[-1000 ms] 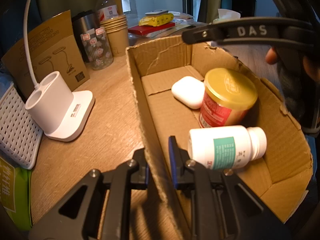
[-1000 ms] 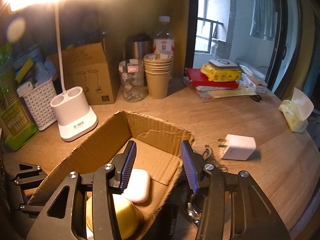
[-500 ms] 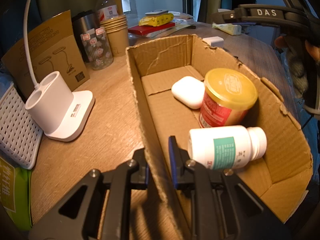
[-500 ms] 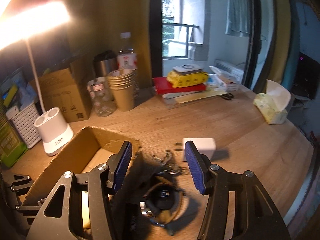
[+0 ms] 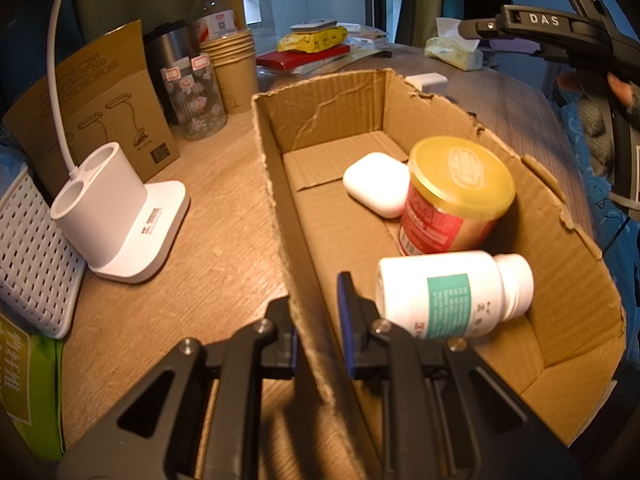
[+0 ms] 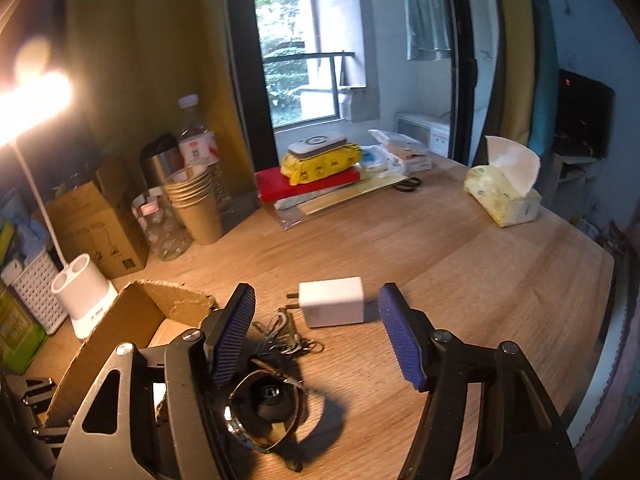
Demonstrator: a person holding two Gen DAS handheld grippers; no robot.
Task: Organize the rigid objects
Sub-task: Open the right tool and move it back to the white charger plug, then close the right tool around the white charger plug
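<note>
A torn cardboard box (image 5: 332,108) sits on the wooden desk. Inside lie a white earbud case (image 5: 376,184), a red jar with a gold lid (image 5: 456,196) and a white pill bottle (image 5: 444,292) on its side. My left gripper (image 5: 320,320) is shut on the box's near wall. In the right wrist view my right gripper (image 6: 316,332) hangs over the desk beside the box (image 6: 132,320), its jaws opening with nothing pressed between them. A white charger plug (image 6: 332,302) lies just beyond the fingertips, and a bunch of keys (image 6: 280,340) with a black fob lies under them.
A white lamp base (image 5: 120,216), a white basket (image 5: 28,256), a brown carton (image 5: 96,100), a glass jar, paper cups (image 6: 196,204) and bottles line the desk's back left. Books with a yellow pack (image 6: 320,164) and a tissue pack (image 6: 504,196) stand farther back.
My right gripper has swung from over the box to the desk beside it and spread its jaws wider; the charger and keys are now in front of it. The left gripper has not moved.
</note>
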